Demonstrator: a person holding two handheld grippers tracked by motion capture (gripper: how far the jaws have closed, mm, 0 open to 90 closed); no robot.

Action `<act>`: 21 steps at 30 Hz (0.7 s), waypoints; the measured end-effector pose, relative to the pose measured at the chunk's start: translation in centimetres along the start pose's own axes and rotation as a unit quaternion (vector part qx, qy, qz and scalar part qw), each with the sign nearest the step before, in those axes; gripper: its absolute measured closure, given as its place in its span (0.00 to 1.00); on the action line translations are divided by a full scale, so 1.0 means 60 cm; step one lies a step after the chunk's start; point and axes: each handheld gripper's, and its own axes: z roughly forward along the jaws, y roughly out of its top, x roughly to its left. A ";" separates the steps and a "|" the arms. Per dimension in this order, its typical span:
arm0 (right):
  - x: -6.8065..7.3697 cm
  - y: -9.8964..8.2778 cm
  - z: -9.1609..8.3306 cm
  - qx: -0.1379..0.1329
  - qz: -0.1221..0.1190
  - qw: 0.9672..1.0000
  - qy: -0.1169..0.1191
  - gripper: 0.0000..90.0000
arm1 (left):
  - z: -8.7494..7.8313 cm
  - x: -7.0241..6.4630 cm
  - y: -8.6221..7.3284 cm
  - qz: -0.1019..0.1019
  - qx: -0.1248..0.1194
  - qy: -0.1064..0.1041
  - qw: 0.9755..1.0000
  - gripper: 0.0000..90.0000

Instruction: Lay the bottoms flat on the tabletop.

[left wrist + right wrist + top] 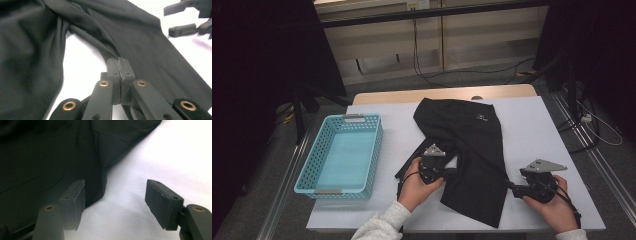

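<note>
Left fingers (121, 65) pinch black garment (472, 150) fold; right fingers (115, 202) wide beside hem; turquoise basket (307, 170) holds nothing.

Black garment (467, 150) spread on table (532, 125); L gripper (438, 167) on it, R gripper (518, 189) at edge; blue basket (343, 155) left.

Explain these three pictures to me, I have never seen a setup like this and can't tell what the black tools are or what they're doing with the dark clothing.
No robot here: a person at a table holds a hand tool in each hand, each ending in a two-jaw gripper. The high view looks down from above the person. The other two come from small cameras riding on each gripper, looking along its jaws. On the white table lie a black garment, spread out, and beside it a turquoise basket. The left gripper is shut on a fold of the garment. The right gripper is open at the garment's edge, one jaw over the cloth, one over bare table, holding nothing.
</note>
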 end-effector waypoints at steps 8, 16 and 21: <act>0.009 0.002 0.003 -0.001 0.001 1.000 0.007 0.37 | -0.010 0.040 -0.012 -0.048 0.005 0.027 0.998 1.00; 0.027 0.002 0.017 0.009 0.014 0.999 0.034 0.44 | -0.001 0.047 -0.021 -0.063 0.023 0.028 0.997 1.00; 0.038 0.010 0.025 0.006 0.038 0.997 0.061 0.48 | -0.003 0.051 -0.024 -0.068 0.029 0.034 0.997 1.00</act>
